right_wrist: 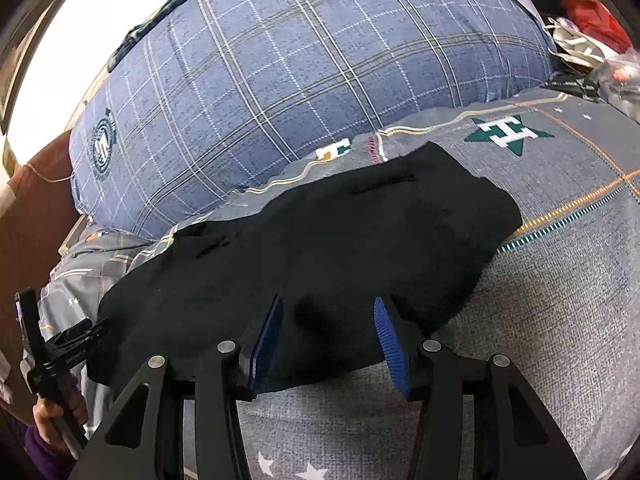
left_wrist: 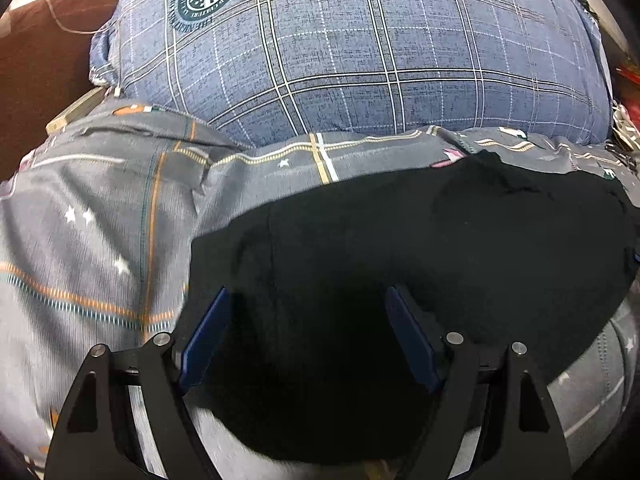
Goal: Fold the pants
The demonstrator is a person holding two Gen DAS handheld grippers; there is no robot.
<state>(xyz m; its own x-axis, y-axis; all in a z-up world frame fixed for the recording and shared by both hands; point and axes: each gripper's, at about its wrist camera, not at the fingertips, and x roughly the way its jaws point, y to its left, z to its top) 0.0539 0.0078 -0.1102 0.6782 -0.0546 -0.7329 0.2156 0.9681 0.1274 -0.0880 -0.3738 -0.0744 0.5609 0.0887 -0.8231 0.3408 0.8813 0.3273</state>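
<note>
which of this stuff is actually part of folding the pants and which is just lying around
Part of the job:
- black pants, lying on the bed
- left gripper
- right gripper
- grey patterned bedsheet, the folding surface

Lying about:
- blue plaid pillow
- brown cushion
- red and white clutter by the pillow

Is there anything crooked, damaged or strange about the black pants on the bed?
Nothing stands out. The black pants lie folded and fairly flat on the grey bedsheet, in front of the blue plaid pillow. No damage is visible.
</note>
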